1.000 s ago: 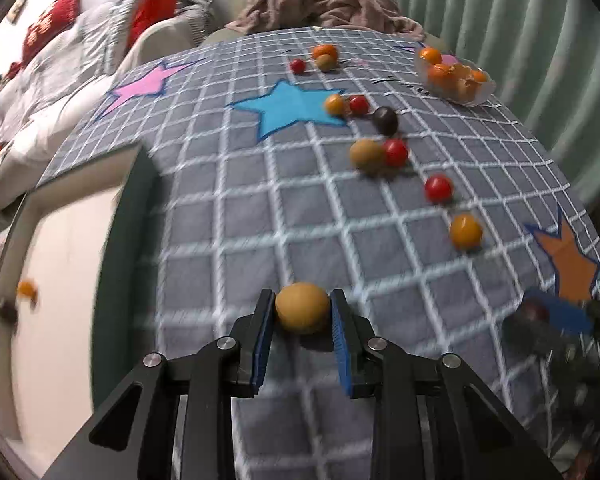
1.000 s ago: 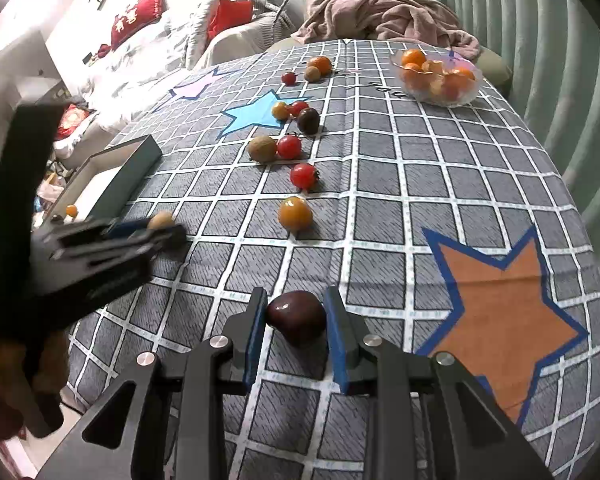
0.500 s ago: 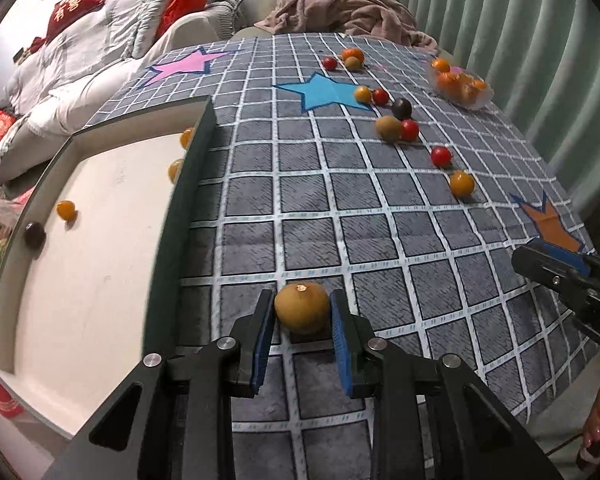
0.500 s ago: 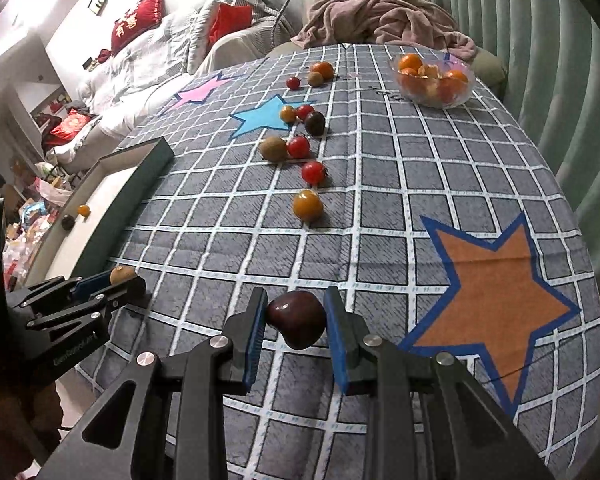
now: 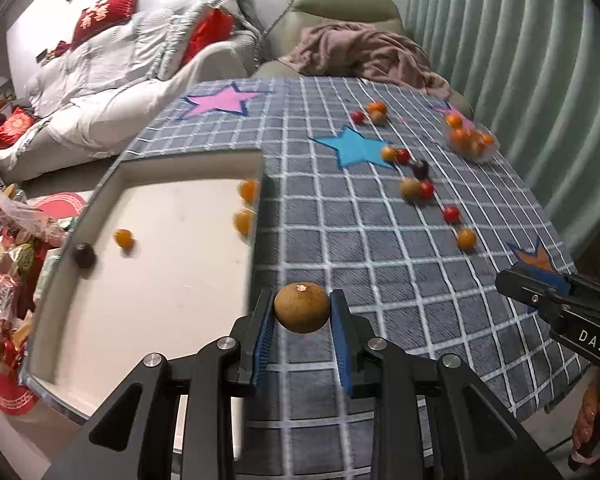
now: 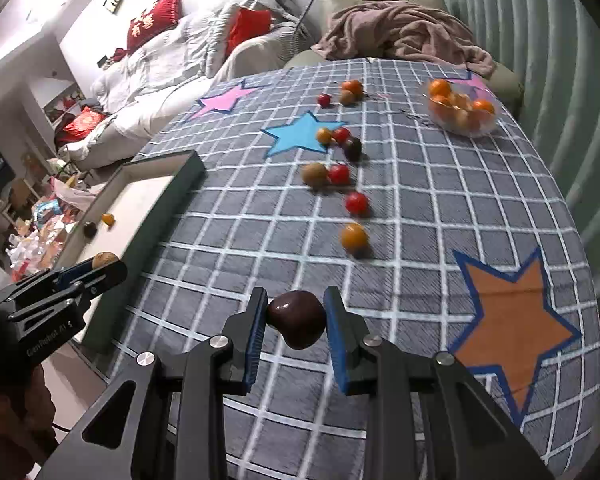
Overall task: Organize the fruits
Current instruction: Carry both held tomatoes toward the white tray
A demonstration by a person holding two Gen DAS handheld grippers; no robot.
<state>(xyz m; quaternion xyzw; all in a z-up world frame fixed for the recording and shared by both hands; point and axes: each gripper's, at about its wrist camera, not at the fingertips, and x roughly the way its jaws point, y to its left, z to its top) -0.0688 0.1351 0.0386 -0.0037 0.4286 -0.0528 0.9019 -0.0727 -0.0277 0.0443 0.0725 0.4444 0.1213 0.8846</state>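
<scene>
My left gripper (image 5: pixel 302 312) is shut on a round tan fruit (image 5: pixel 302 307), held above the table beside the right wall of the white tray (image 5: pixel 160 280). It also shows in the right wrist view (image 6: pixel 100 268) at the tray's near corner. My right gripper (image 6: pixel 296 320) is shut on a dark purple fruit (image 6: pixel 298 318) above the checked cloth, left of the orange star (image 6: pixel 508 320). The tray holds three orange fruits (image 5: pixel 123 238) and a dark one (image 5: pixel 84 256). Several red, orange, brown and dark fruits (image 6: pixel 354 236) lie scattered on the cloth.
A clear bowl of oranges (image 6: pixel 460 114) stands at the table's far right. A blue star (image 6: pixel 300 136) and a pink star (image 6: pixel 224 100) mark the cloth. A sofa with red cushions and a chair with a blanket stand beyond. Clutter lies on the floor at left.
My left gripper has swung left with the tan fruit, bringing the tray fully into view. My right gripper has kept the dark fruit and shifted slightly toward the tray.
</scene>
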